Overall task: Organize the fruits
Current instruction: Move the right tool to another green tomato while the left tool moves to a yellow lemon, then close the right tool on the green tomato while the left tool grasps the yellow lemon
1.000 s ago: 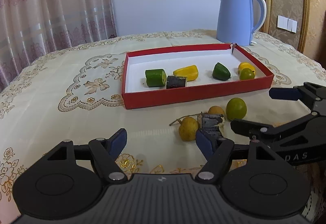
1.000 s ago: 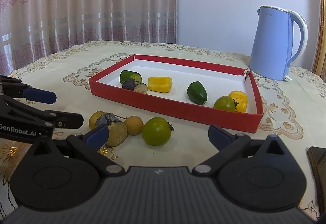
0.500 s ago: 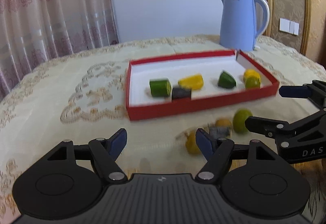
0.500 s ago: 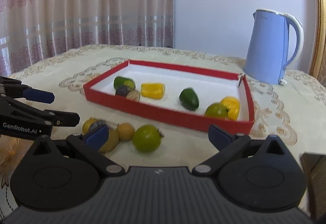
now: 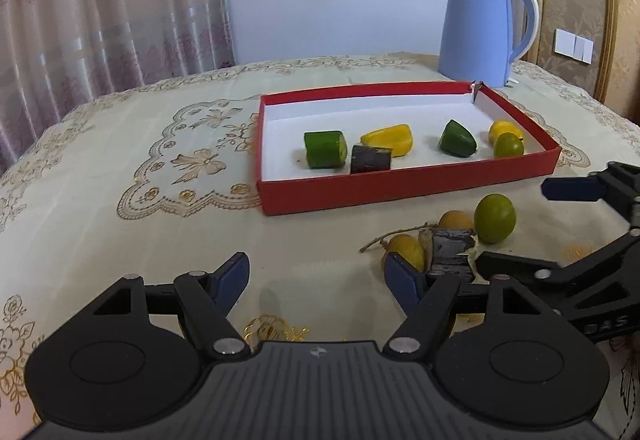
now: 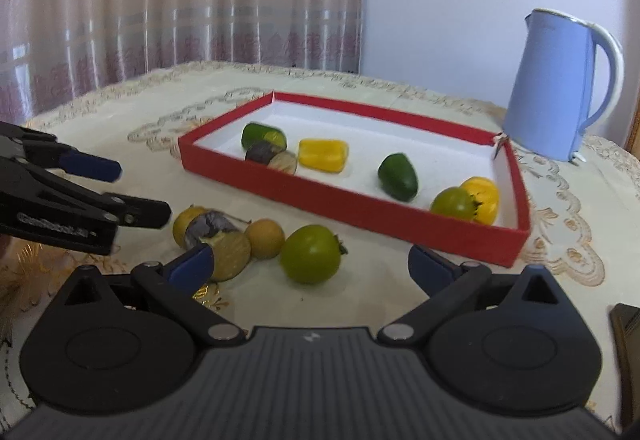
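Both hand-held grippers, left and right, hover released and empty over the bench. Next target, probably the round green tomato-like fruit, sits just short of the shallow red cardboard tray; straddle it evenly, closing gently. Beside it the dark cut eggplant chunk lies with its long axis slanting toward the camera.
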